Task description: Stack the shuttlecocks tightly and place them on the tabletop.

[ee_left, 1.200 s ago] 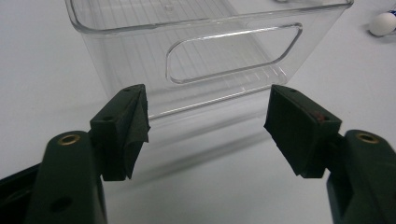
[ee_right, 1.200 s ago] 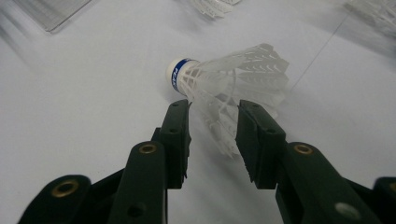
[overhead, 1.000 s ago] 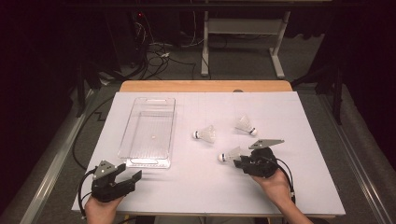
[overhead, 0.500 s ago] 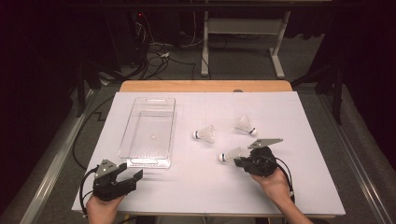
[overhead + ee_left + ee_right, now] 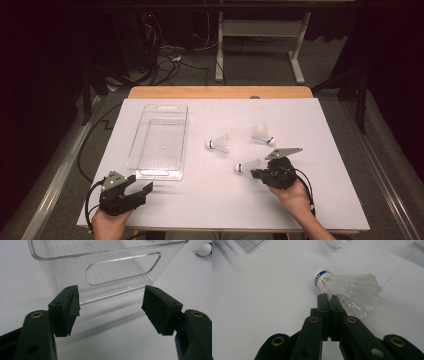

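The right hand-held gripper [image 5: 327, 297], just closed, pinches the white feathered skirt of a blue-banded, white-capped shuttlecock [image 5: 347, 288] lying on the table [image 5: 262, 302].

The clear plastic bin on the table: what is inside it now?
The clear plastic bin holds no shuttlecock; through its walls only the white table shows. A small pale spot sits on its floor; what it is cannot be told.
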